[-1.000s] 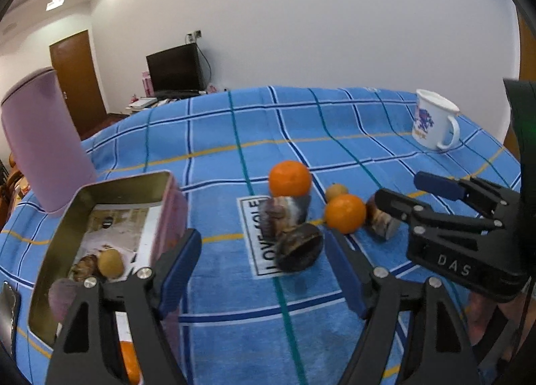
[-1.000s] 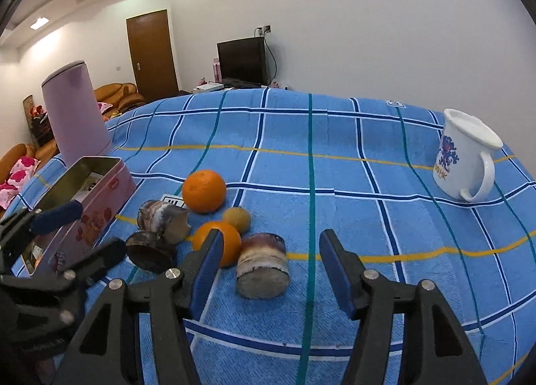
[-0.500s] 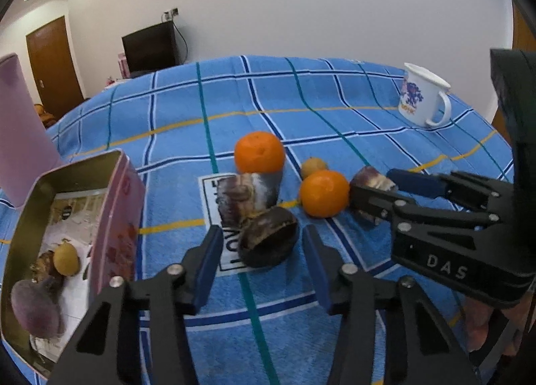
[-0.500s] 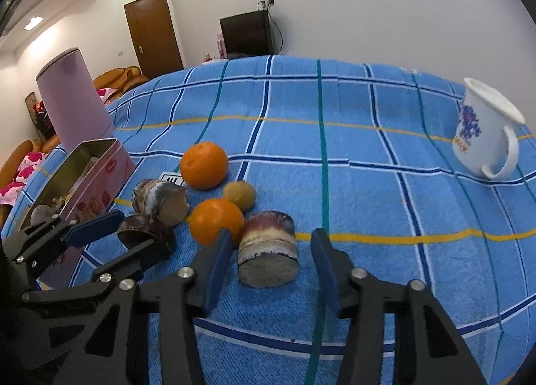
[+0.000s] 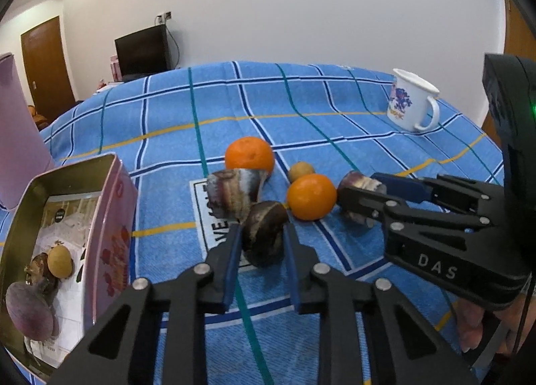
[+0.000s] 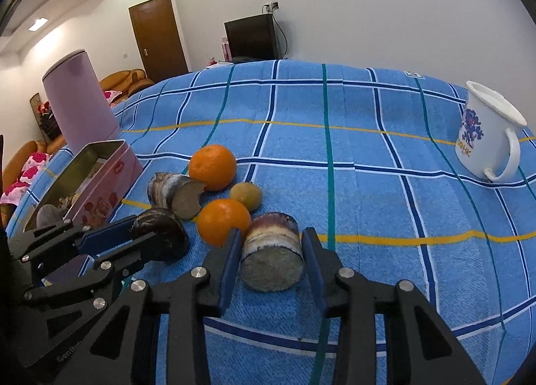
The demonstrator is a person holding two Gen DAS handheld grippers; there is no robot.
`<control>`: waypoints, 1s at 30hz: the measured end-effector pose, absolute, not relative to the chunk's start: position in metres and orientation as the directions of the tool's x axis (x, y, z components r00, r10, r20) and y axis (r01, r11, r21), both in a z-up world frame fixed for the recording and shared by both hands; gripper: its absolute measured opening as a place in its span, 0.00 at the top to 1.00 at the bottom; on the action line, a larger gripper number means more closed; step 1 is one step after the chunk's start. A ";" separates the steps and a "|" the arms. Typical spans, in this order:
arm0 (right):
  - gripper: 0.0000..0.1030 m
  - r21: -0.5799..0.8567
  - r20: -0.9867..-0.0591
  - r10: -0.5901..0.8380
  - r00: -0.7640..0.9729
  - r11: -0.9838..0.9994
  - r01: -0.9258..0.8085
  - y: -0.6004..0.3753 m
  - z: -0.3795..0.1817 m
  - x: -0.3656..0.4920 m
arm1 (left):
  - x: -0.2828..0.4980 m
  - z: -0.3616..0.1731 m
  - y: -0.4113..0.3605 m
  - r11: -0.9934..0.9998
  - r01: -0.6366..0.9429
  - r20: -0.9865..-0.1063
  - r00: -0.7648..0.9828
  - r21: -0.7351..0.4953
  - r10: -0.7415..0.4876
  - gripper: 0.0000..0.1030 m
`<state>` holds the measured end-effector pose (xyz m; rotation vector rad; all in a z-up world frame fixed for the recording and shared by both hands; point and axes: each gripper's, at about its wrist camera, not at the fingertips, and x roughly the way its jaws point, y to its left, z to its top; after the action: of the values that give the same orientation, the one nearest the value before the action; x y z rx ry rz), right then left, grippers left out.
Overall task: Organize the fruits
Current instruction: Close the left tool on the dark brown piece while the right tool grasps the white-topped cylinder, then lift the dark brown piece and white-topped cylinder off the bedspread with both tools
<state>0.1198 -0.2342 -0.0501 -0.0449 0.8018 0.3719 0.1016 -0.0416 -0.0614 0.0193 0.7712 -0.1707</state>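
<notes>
Left claw (image 5: 261, 244) closing on dark stub (image 5: 264, 237), blue pads against both flanks; stub on blue plaid cloth (image 5: 335, 110), rounded end up, long axis tilted toward camera. Right claw (image 6: 271, 251) closing round striped cane piece (image 6: 271, 251), pads at both sides, left one touching or nearly so, right one hard to judge; piece lying on cloth, axis along claw's line, cut face toward camera. Second cane piece (image 6: 176, 194) just behind dark stub, lying on its side, cut face toward right camera, axis slanting away to the left. Near orange (image 6: 222, 222) touching right-claw cane piece, just beside dark stub. Far orange (image 6: 212, 167) behind, against second cane piece. Small yellowish fruit (image 6: 246, 196) between the two oranges, slightly right. Open pink tin (image 5: 100, 217) left of the pile, long axis running away from camera; inside: one small yellow fruit (image 5: 59, 261), one purplish round fruit (image 5: 28, 311), a brownish bit between, unclear what. White mug (image 6: 485, 137) upright far right, handle toward camera, contents not visible. Lilac canister (image 6: 80, 103) upright behind tin, lid on. Bench under cloth not visible.
</notes>
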 end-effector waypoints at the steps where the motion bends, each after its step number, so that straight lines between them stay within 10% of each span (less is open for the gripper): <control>1: 0.62 0.101 -0.707 0.310 0.635 0.934 -0.343 -0.234 -0.050 0.119 | 0.102 -0.062 -0.042 0.985 0.164 -0.697 0.702 -0.045 -0.149 0.75; 30: 0.62 0.134 -0.644 0.364 0.673 0.920 -0.369 -0.240 -0.039 0.108 | 0.091 -0.052 -0.039 0.983 0.178 -0.638 0.752 -0.048 -0.167 0.76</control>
<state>0.1082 -0.2401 -0.0388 -0.0075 0.7227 0.4120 0.0907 -0.0391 -0.0519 0.0159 0.6948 -0.1881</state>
